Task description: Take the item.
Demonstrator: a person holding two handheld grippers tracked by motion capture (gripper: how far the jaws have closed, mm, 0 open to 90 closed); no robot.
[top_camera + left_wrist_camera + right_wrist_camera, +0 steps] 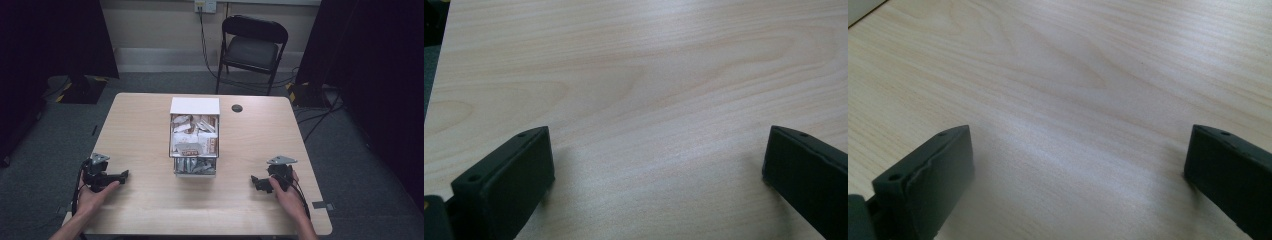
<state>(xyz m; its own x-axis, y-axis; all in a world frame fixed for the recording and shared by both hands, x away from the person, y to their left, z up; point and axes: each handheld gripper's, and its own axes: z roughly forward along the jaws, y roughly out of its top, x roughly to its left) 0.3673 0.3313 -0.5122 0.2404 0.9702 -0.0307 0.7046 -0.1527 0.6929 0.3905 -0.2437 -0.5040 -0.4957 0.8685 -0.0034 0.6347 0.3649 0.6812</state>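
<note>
A white open-fronted box (194,136) stands in the middle of the light wooden table (140,125), packed with several wrapped packets (192,131); a lower tier at its front holds more packets (195,166). My left gripper (121,175) rests low on the table at the front left, held by a hand, and points toward the box. Its jaws stand wide apart over bare wood in the left gripper view (659,165). My right gripper (255,181) rests at the front right, pointing inward. Its jaws also stand wide apart with nothing between them (1080,165).
A small dark round disc (237,108) lies on the table behind the box to the right. A black folding chair (252,47) stands beyond the far edge, with cables on the grey floor around it. Dark curtains flank the room.
</note>
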